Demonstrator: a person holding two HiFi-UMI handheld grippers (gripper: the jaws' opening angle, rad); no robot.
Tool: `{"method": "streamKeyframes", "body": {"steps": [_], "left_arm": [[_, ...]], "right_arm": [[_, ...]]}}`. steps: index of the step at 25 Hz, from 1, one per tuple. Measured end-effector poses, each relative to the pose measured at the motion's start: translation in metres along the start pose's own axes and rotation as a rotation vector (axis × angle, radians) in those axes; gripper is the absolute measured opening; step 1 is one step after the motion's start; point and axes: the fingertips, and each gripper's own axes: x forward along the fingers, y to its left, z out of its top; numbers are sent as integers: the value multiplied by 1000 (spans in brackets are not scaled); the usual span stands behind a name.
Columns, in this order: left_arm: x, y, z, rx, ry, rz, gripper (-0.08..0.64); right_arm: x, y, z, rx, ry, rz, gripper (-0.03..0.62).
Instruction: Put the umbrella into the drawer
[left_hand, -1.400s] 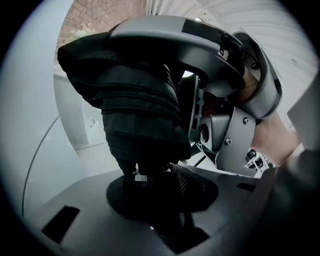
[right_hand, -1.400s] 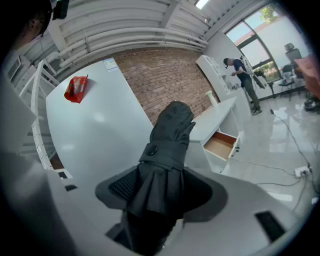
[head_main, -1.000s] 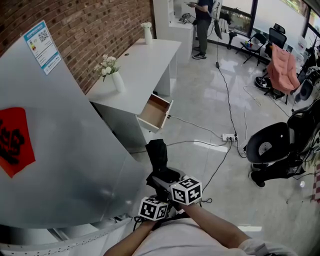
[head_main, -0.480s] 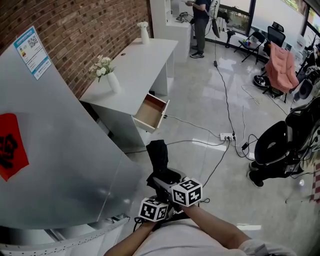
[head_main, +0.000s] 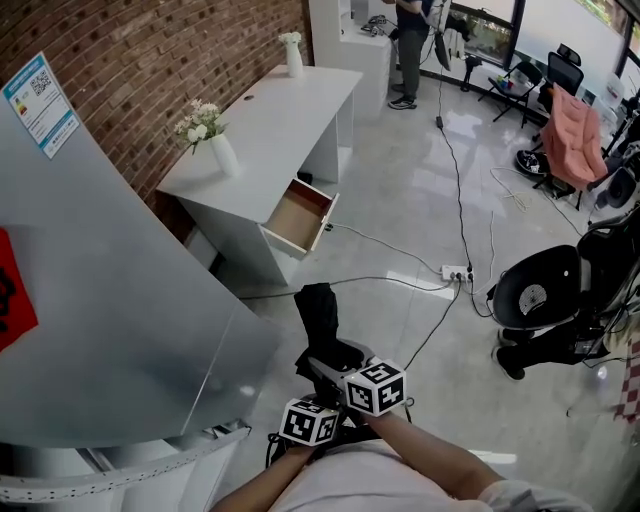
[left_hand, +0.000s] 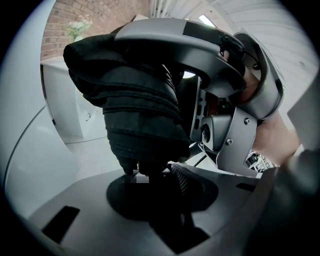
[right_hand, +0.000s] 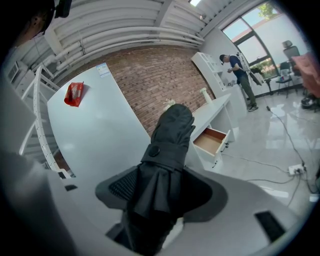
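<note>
The folded black umbrella (head_main: 318, 315) sticks up from both grippers, low in the head view. My right gripper (head_main: 326, 362) is shut on the umbrella (right_hand: 170, 140) around its pleated body, below the strap button. My left gripper (head_main: 318, 380) sits just beside it, shut on the umbrella's lower end (left_hand: 135, 100), which reaches down between its jaws (left_hand: 150, 182). The two grippers almost touch. Ahead, the open wooden drawer (head_main: 297, 216) juts from the white desk (head_main: 270, 110); the drawer (right_hand: 211, 141) shows nothing inside.
A large curved white panel (head_main: 120, 300) rises at my left. A vase of flowers (head_main: 215, 145) and a second vase (head_main: 292, 52) stand on the desk. Cables and a power strip (head_main: 458, 272) cross the floor; a black chair (head_main: 540, 290) is right; a person (head_main: 410, 40) stands far back.
Both grippers keep their hold on the umbrella and stay low in the view. The white panel has slid off to the left, and more of the desk front shows.
</note>
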Motion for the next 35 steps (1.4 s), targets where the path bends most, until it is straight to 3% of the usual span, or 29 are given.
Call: {"method": "streamKeyframes", "body": {"steps": [15, 30, 35], "left_arm": [[12, -10, 13, -20, -31, 32, 140], [29, -2, 39, 31, -16, 5, 137], [37, 8, 46, 14, 1, -8, 137]], "right_arm": [[-9, -8, 9, -22, -3, 38, 290], [-5, -37, 29, -34, -18, -26, 287], [7, -51, 32, -16, -5, -42, 287]]}}
